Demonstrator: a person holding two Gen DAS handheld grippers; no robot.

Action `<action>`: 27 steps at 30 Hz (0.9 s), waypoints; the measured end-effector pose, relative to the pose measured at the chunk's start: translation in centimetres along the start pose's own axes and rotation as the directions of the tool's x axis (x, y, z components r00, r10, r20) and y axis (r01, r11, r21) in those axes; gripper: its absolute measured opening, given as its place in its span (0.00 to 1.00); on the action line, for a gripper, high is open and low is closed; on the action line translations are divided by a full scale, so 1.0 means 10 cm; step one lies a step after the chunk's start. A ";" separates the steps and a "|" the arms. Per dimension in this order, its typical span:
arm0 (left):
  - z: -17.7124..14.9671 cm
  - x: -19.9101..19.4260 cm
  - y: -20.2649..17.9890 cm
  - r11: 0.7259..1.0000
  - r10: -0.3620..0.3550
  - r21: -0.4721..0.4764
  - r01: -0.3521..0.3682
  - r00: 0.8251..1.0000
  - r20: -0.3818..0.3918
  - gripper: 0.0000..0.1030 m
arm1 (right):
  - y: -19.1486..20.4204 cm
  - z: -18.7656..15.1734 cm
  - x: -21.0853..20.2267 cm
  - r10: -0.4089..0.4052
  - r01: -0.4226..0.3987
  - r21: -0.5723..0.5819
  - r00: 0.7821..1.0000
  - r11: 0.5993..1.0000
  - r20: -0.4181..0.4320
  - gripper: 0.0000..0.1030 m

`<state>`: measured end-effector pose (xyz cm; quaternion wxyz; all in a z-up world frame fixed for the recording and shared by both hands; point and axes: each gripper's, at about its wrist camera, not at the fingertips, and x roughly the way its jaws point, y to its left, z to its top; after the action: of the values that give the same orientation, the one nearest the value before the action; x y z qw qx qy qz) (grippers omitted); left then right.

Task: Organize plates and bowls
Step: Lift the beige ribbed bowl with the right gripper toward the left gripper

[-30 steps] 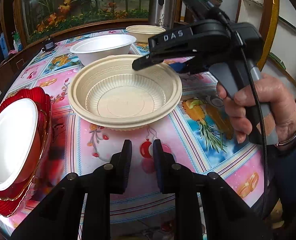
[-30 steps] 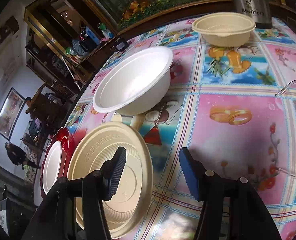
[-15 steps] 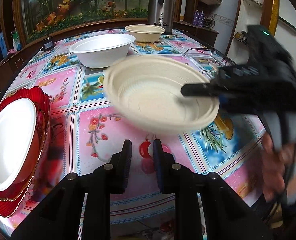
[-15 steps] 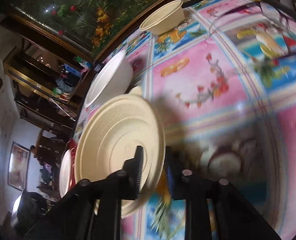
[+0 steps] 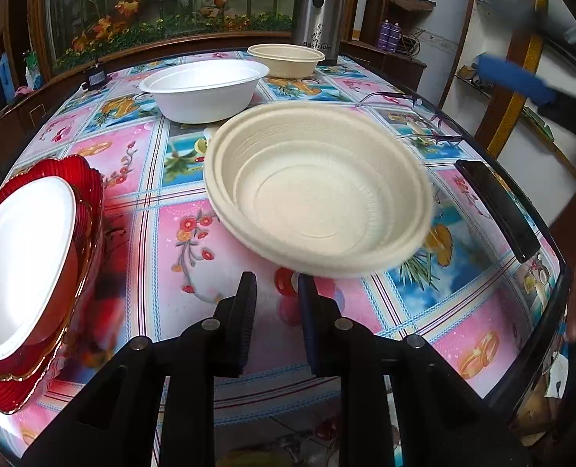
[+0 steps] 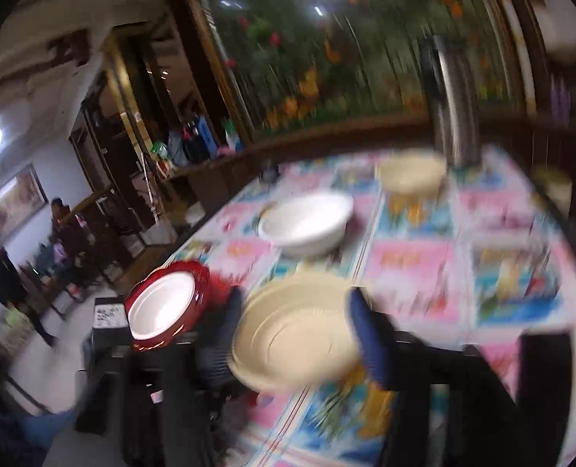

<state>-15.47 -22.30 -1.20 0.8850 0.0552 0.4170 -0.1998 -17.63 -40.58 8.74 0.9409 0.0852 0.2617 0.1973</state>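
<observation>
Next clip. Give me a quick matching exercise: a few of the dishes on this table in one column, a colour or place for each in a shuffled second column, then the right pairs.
Things:
1. large ribbed plate
2. deep wide bowl
3. small bowl
4. scalloped plate stack

Descriptions:
A. red, at the table's left edge, a white plate on top
B. beige, next to the steel flask
C. white, mid-table, behind the ribbed plate
D. beige, nearest the left gripper's fingers

Pairs: 1-D, 2-C, 3-B, 4-A

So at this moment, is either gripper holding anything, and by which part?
Nothing is held. The right gripper has just been opening, its fingers clear of the beige plate; the left gripper is shut on nothing.
</observation>
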 end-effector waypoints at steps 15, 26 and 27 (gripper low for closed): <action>-0.14 -0.09 0.12 0.998 -0.010 -0.055 0.009 1.000 -0.009 0.19 | -0.44 -0.05 0.53 0.153 -0.125 0.178 0.977 0.976 -0.148 0.48; -0.14 -0.14 0.27 0.989 -0.045 -0.145 0.040 0.999 -0.027 0.19 | -0.60 -0.01 1.11 0.056 -0.039 0.065 0.955 0.997 -0.292 0.48; -0.13 -0.13 0.25 0.990 -0.048 -0.136 0.043 0.998 -0.030 0.19 | -0.64 -0.05 1.18 0.084 -0.063 0.076 0.942 0.995 -0.326 0.48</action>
<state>-16.16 -19.23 -1.23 0.8748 -0.0112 0.4454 -0.1903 -6.56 -41.44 1.22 0.8730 0.0910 0.4176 0.2352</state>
